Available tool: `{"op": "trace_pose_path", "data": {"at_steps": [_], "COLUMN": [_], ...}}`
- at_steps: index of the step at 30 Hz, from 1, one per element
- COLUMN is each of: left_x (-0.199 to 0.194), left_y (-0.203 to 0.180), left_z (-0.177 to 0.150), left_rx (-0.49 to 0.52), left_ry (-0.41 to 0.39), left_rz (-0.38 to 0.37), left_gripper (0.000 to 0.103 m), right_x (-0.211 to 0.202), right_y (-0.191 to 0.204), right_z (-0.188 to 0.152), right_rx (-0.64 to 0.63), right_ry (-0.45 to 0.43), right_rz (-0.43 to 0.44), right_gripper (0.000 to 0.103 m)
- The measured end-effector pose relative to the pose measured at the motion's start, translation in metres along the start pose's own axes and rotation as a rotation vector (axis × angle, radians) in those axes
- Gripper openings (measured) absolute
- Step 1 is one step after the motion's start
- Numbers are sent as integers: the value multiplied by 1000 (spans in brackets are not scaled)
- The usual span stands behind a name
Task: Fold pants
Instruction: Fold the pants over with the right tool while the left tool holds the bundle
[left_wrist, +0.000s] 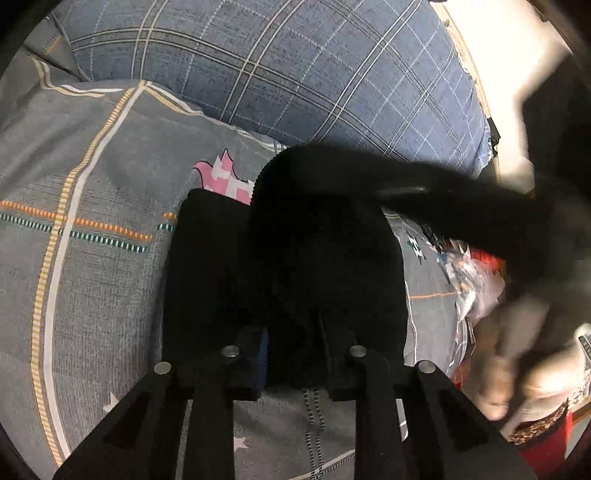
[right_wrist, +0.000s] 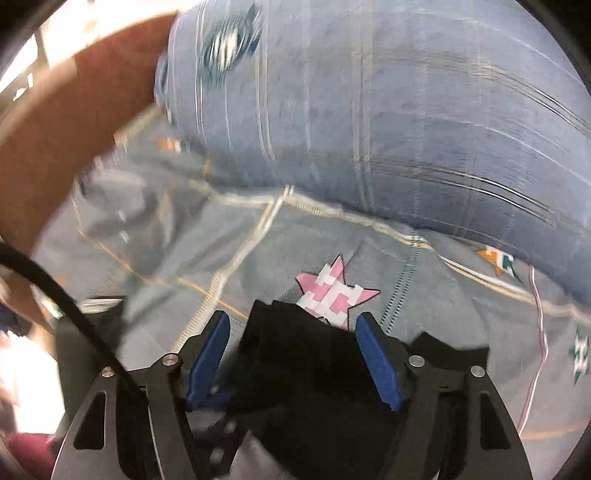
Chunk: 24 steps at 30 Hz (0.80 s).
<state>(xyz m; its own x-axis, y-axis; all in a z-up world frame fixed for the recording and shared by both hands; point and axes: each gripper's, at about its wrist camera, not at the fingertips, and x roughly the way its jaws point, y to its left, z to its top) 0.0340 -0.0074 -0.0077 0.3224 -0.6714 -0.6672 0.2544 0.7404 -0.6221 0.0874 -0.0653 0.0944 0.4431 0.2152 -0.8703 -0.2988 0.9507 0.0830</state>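
Note:
The black pants lie folded into a compact bundle on the grey patterned bed sheet. In the left wrist view my left gripper has its jaws apart with the bundle's near edge lying between them. A black band of fabric or strap runs from the bundle toward the right. In the right wrist view my right gripper is open, blue pads wide apart, with the black pants lying between and below them. A pink star print shows just past the pants.
A large blue plaid pillow lies across the far side of the sheet and also shows in the right wrist view. A blurred hand and plastic-wrapped clutter sit at the right. A brown headboard stands at the left.

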Motion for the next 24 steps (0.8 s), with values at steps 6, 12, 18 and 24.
{"op": "trace_pose_path", "data": {"at_steps": [6,12,18,24], "left_x": [-9,-30,-24,-65], "left_y": [12,41,78,73], "left_z": [-2,-1,-18,-16], "left_rx": [-66,-177,-325,-269], "left_ry": [-4,-34,-26,-86], "left_rz": [-38,-65,-184,-199], "left_gripper": [18,19,23,25], "right_x": [40,42,79,5], "right_y": [15,28,31,-8], "right_z": [-9,5,2,16], "right_rx": [-74,-41,12,201], "right_ry": [144,126,189,-47], "right_rz": [-120,-28,39,271], "right_gripper": [21,22,57,67]}}
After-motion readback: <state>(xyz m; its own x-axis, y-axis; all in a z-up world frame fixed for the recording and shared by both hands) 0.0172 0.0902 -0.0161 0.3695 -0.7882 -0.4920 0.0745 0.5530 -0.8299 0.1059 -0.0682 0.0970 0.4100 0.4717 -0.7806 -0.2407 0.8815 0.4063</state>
